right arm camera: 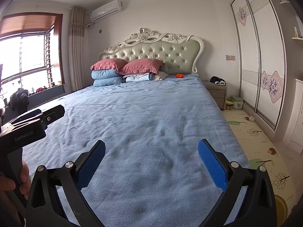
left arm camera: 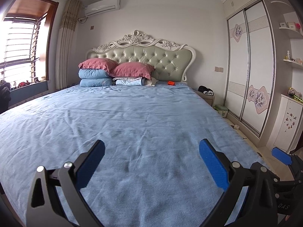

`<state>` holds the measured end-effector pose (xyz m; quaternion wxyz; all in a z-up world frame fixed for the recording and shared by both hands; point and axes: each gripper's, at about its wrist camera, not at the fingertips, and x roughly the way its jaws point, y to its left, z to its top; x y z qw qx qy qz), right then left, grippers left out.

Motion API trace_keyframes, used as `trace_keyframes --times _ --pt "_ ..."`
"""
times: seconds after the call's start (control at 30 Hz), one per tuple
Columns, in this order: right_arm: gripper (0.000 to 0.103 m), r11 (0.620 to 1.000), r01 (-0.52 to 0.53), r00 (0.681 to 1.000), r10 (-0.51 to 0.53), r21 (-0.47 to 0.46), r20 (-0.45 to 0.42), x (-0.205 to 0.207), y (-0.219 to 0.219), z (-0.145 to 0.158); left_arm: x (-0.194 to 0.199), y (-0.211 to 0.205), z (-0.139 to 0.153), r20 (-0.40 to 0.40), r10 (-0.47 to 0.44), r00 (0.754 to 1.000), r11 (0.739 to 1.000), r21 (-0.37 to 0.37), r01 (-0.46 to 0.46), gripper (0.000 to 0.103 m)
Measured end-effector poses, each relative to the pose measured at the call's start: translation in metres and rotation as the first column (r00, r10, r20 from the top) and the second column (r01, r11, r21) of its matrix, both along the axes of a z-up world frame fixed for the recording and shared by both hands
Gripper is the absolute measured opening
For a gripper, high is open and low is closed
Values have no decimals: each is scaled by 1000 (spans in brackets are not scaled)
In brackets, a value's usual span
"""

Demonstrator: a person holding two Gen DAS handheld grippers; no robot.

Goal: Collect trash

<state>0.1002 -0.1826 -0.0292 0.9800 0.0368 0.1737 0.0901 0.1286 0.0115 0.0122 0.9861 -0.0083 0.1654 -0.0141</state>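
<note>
A small orange object [left arm camera: 171,83] is lying flat at the far end of the bed [left arm camera: 132,124], near the headboard [left arm camera: 144,56]; it is too small to tell what it is, and its long axis is running roughly across the bed. The blue sheet is lying wrinkled, with 2 red pillows [left arm camera: 115,67] sitting on folded blue bedding at the head. A window [left arm camera: 20,53] is glowing on the left, a sliding wardrobe [left arm camera: 250,75] is standing on the right, and a patterned play mat [right arm camera: 261,145] is covering the floor beside the bed. The left gripper [left arm camera: 151,151] and the right gripper [right arm camera: 151,151] are both hovering over the near end of the sheet, jaws spread wide and holding nothing, well apart from the orange object.
</note>
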Motion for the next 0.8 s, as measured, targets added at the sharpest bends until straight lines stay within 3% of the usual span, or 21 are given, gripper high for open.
trace_keyframes --times 0.8 --pt "95 1000 0 1000 0 24 -27 3 -4 -6 -3 -5 7 16 6 1000 1000 2 -6 99"
